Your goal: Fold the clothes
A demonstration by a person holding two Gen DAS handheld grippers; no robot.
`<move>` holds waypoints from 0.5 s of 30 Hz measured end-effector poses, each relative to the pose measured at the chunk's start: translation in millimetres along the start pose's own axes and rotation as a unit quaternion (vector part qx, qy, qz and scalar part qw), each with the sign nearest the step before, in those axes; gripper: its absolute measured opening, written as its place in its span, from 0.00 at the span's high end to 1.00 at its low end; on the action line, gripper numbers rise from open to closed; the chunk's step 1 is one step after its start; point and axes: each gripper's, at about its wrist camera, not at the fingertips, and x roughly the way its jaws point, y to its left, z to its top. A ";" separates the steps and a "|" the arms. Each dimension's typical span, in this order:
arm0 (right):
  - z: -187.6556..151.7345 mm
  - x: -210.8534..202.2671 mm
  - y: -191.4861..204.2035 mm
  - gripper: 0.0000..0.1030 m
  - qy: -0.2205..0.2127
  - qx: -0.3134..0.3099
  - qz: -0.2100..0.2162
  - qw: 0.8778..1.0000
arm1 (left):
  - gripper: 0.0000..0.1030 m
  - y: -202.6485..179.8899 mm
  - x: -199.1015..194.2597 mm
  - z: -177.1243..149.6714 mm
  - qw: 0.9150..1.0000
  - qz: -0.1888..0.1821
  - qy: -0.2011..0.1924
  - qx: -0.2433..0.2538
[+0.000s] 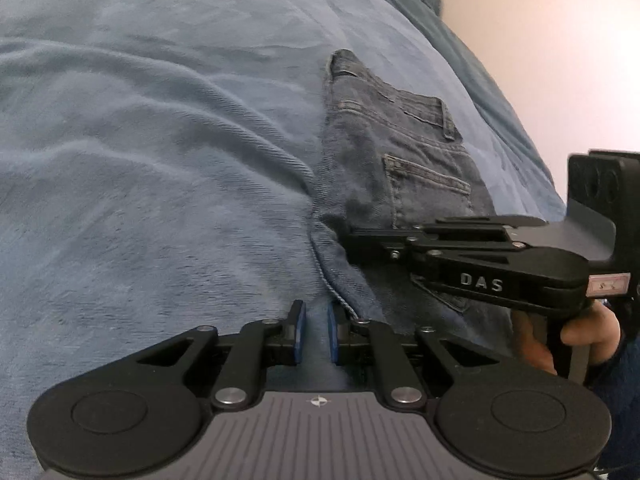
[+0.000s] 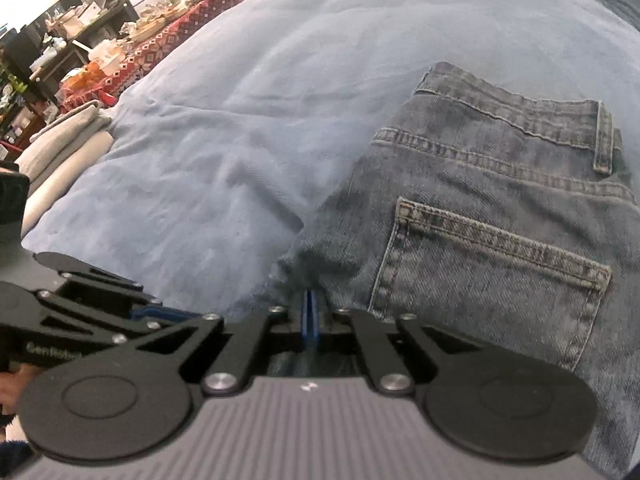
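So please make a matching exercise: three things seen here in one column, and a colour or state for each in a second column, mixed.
1. jeans
2. blanket
3. right gripper

a. light blue, wrinkled
b. shut on the denim edge
c. faded denim, back pocket facing up

Pairs: 1-c, 2-a, 3-b

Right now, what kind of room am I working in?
Most likely a lived-in bedroom or studio. The jeans lie on a wide blue blanket that looks like bedding, and behind it stand cluttered shelves and a table under a red patterned cloth.
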 end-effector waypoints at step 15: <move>-27.1 -17.4 16.3 0.99 0.010 -0.004 0.013 1.000 | 0.93 1.6 -8.3 -3.9 1.000 -0.010 -0.002 0.002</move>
